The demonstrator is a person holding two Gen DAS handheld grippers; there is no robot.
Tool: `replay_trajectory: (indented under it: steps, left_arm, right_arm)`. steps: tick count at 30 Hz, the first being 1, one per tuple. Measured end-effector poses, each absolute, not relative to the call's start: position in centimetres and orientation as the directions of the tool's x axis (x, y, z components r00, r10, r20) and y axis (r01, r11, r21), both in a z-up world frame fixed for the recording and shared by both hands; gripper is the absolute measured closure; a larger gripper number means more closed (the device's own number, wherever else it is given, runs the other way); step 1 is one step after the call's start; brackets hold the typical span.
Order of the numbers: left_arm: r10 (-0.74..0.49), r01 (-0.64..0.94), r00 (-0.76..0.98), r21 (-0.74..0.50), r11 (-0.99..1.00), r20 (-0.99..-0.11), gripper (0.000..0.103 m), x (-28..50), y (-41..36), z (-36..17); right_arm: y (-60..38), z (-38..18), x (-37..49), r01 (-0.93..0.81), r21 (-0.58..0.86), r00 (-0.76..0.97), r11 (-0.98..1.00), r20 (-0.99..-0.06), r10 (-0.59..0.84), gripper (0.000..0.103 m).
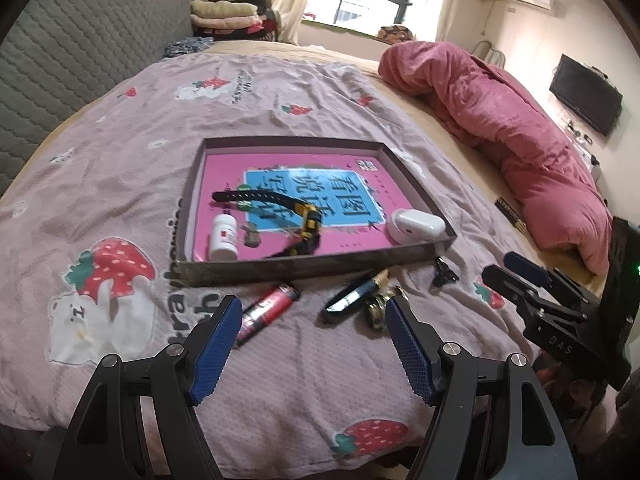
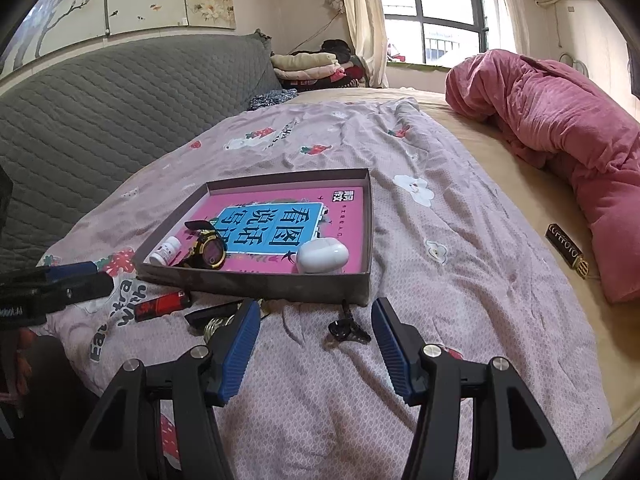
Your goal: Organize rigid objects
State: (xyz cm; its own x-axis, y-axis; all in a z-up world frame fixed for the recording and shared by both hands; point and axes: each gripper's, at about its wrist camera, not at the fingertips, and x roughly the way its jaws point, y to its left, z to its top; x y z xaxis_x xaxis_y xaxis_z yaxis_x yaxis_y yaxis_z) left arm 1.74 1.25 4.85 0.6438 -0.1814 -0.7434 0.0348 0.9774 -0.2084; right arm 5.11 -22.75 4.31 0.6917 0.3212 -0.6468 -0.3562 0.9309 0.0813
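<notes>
Two ribbed blue-padded grippers, left point(image 1: 312, 312) and right point(image 2: 316, 316), are held wide and empty; at twelve o'clock, a shallow cardboard tray point(image 2: 256, 286) holds a smooth white case point(image 2: 322, 256).

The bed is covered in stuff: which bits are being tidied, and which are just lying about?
Being tidied: box holding watch, white bottle and white case; red lighter, black clip.

Lying about: pink duvet, folded clothes, dark case.

Home bedroom, bed point(image 2: 500, 184), pink duvet point(image 2: 568, 128), curtained window point(image 2: 432, 4)
</notes>
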Motion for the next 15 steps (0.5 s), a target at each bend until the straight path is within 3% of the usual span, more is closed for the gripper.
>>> replay_trajectory:
  steps: [15]
  left_arm:
    - [-0.21, 0.08, 0.61, -0.204, 0.976, -0.764, 0.028, 1.3, -1.3, 4.0]
  right_arm:
    - [-22.9, 4.1, 5.2, -0.35, 0.086, 0.685, 0.933, -0.656, 0.318, 0.046]
